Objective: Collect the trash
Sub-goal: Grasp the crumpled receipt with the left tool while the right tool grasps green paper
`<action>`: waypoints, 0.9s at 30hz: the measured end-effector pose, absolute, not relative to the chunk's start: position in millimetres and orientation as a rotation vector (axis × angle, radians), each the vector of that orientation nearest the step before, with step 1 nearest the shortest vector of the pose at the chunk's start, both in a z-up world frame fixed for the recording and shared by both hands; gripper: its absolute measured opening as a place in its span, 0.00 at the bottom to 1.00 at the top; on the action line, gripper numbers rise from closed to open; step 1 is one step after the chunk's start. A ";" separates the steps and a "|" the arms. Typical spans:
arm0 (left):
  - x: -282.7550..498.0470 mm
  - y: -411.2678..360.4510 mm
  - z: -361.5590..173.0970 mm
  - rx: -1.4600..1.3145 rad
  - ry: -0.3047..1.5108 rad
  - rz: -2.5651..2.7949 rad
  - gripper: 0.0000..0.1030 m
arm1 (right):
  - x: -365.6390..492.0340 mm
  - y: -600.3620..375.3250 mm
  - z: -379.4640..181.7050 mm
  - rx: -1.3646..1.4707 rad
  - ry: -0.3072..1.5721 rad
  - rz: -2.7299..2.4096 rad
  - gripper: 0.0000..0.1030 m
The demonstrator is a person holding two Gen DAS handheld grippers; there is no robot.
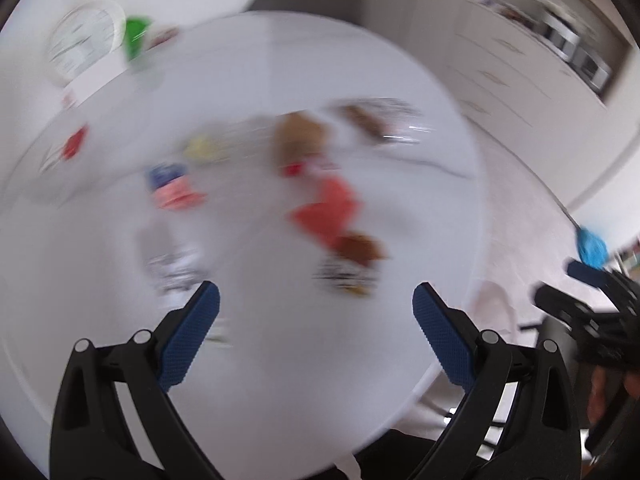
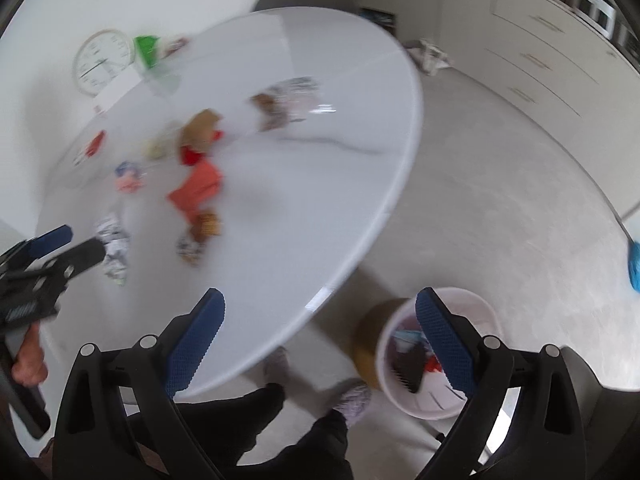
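Several pieces of trash lie on a round white table point(image 2: 360, 120): an orange-red wrapper point(image 2: 198, 190) point(image 1: 328, 208), a crumpled silver foil point(image 2: 114, 246) point(image 1: 170, 254), a brown bag point(image 2: 200, 128) point(image 1: 298, 138) and a clear printed wrapper point(image 2: 290, 100) point(image 1: 376, 118). My left gripper point(image 1: 316, 304) is open and empty above the table's near side. My right gripper point(image 2: 320, 312) is open and empty, over the table edge and a white trash bin point(image 2: 486, 310) on the floor. Both views are motion-blurred.
A white wall clock point(image 2: 103, 60) and a green object point(image 2: 146, 50) stand at the table's far left. A blue mop point(image 2: 634, 268) lies on the floor at right. White cabinets point(image 2: 552, 52) line the far wall. The person's legs point(image 2: 280, 432) are below the table edge.
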State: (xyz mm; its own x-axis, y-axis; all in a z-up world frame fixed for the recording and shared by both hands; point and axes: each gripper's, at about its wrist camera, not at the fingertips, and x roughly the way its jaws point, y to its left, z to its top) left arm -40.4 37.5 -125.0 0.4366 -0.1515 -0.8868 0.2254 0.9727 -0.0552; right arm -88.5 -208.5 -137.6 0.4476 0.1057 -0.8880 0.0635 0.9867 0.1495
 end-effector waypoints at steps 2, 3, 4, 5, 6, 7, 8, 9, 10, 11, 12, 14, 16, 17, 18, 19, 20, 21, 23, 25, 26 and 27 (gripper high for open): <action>-27.6 64.7 -135.6 0.055 1.111 -0.166 0.90 | -81.7 -190.0 -137.3 0.156 1.107 0.063 0.93; -21.6 75.3 -142.5 0.054 1.121 -0.139 0.90 | -78.9 -181.7 -136.8 0.148 1.106 0.078 0.93; -17.6 81.6 -146.7 0.052 1.128 -0.125 0.90 | -76.9 -173.2 -136.5 0.139 1.104 0.091 0.93; -12.4 88.7 -151.2 0.052 1.139 -0.110 0.90 | -73.7 -161.3 -136.3 0.129 1.103 0.110 0.93; -5.7 95.7 -159.2 0.052 1.155 -0.097 0.90 | -71.4 -152.7 -136.1 0.123 1.101 0.124 0.93; 1.4 102.9 -166.1 0.048 1.169 -0.093 0.89 | -69.7 -144.0 -136.4 0.116 1.098 0.137 0.93; 6.3 106.6 -172.5 0.044 1.184 -0.087 0.86 | -67.7 -133.0 -136.8 0.103 1.093 0.154 0.93; 10.8 110.5 -178.4 0.037 1.197 -0.087 0.83 | -67.0 -126.7 -137.6 0.094 1.090 0.164 0.93; 13.9 115.3 -185.2 0.025 1.222 -0.090 0.77 | -65.7 -116.7 -138.9 0.081 1.087 0.181 0.93; 16.6 116.4 -191.5 0.015 1.241 -0.091 0.71 | -64.4 -109.9 -140.3 0.075 1.086 0.191 0.93; 19.7 118.8 -196.7 0.002 1.256 -0.091 0.66 | -63.0 -101.4 -142.1 0.067 1.084 0.207 0.93; 26.9 125.4 -206.3 -0.048 1.286 -0.103 0.54 | -61.3 -84.1 -146.1 0.050 1.082 0.242 0.93; 30.3 130.3 -211.1 -0.092 1.302 -0.120 0.40 | -61.1 -72.0 -150.8 0.041 1.085 0.271 0.93; 32.1 132.7 -212.4 -0.111 1.310 -0.128 0.40 | -60.2 -63.5 -154.4 0.033 1.090 0.292 0.93; 33.2 135.4 -212.8 -0.123 1.308 -0.136 0.39 | -59.4 -55.6 -157.6 0.025 1.092 0.310 0.91; 33.7 138.0 -211.1 -0.129 1.300 -0.150 0.39 | -57.9 -45.3 -162.2 0.011 1.099 0.336 0.88; 33.2 141.2 -210.4 -0.126 1.294 -0.155 0.38 | -56.1 -36.3 -166.4 0.001 1.106 0.362 0.86; 32.6 143.3 -208.6 -0.118 1.283 -0.160 0.38 | -55.0 -30.5 -169.8 -0.004 1.110 0.381 0.84; 32.1 149.0 -206.4 -0.113 1.278 -0.165 0.38 | -51.4 -13.0 -179.2 -0.015 1.127 0.430 0.81; 29.7 153.9 -200.9 -0.110 1.266 -0.171 0.38 | -48.7 -0.2 -186.5 -0.021 1.142 0.468 0.75; 28.3 156.9 -197.5 -0.108 1.257 -0.168 0.38 | -45.4 8.9 -191.4 -0.029 1.151 0.485 0.74; 28.3 160.0 -194.6 -0.108 1.251 -0.165 0.38 | -43.0 15.5 -194.6 -0.037 1.158 0.493 0.70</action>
